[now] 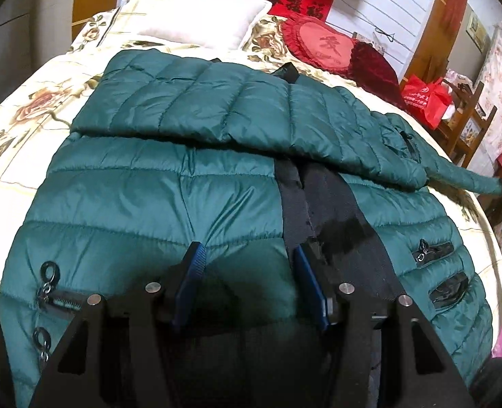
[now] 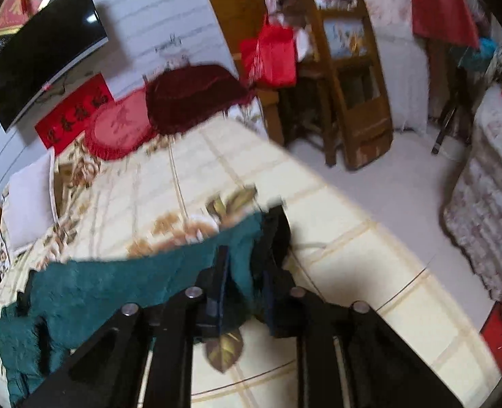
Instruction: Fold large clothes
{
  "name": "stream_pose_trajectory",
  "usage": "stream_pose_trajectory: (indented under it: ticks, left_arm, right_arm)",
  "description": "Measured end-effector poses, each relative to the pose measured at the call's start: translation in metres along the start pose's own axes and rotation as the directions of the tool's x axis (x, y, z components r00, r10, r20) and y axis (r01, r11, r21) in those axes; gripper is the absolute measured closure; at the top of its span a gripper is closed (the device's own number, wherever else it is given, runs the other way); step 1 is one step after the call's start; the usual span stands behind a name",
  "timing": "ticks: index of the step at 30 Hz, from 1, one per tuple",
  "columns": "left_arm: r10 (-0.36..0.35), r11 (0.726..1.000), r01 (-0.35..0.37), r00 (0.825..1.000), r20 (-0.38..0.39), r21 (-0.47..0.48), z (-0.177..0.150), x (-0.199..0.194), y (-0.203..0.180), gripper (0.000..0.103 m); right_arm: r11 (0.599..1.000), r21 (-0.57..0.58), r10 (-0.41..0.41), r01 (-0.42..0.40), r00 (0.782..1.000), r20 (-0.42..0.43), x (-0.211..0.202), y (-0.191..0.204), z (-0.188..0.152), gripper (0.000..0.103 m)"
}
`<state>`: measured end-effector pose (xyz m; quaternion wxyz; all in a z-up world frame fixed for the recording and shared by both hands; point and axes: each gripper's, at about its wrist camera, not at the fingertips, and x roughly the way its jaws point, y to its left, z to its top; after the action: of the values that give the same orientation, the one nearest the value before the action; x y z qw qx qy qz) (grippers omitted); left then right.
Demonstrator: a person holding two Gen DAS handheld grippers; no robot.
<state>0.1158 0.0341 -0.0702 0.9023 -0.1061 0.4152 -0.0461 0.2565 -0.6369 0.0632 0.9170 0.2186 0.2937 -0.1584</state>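
A large dark green puffer jacket [image 1: 155, 183] lies spread on the bed [image 1: 22, 108], its black zip placket [image 1: 305, 197] running down the middle. One sleeve [image 1: 216, 102] is folded across the chest. My left gripper [image 1: 251, 258] is open and hovers just over the jacket's lower front, holding nothing. In the blurred right wrist view, my right gripper [image 2: 247, 255] is shut on the green jacket's edge [image 2: 244, 255], with dark trim bunched between the fingers, lifted over the bed [image 2: 319, 204]. The rest of the jacket [image 2: 97, 285] trails to the left.
A white pillow [image 1: 203, 13] and red cushions [image 1: 322, 44] sit at the head of the bed. A wooden chair [image 2: 346, 78] with a red bag [image 2: 274, 54] stands past the bed's right edge. A TV [image 2: 43, 51] hangs on the wall.
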Motion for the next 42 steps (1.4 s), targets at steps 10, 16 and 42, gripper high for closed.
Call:
stream_pose_trajectory:
  ticks: [10, 16, 42]
  left_arm:
    - [0.156, 0.987, -0.156, 0.988, 0.001, -0.033, 0.009, -0.042, 0.061, 0.066]
    - [0.204, 0.975, -0.202, 0.979, 0.009, -0.092, 0.004, -0.053, 0.107, 0.066]
    - [0.169, 0.971, -0.165, 0.985, 0.014, -0.174, -0.016, -0.044, 0.123, 0.054]
  right_arm:
    - [0.975, -0.147, 0.166, -0.164, 0.986, -0.002, -0.043, 0.169, 0.013, 0.094]
    - [0.968, -0.204, 0.143, -0.144, 0.99, -0.02, -0.043, 0.219, -0.007, 0.094]
    - [0.855, -0.507, 0.056, -0.108, 0.992, -0.116, -0.018, 0.323, -0.093, 0.028]
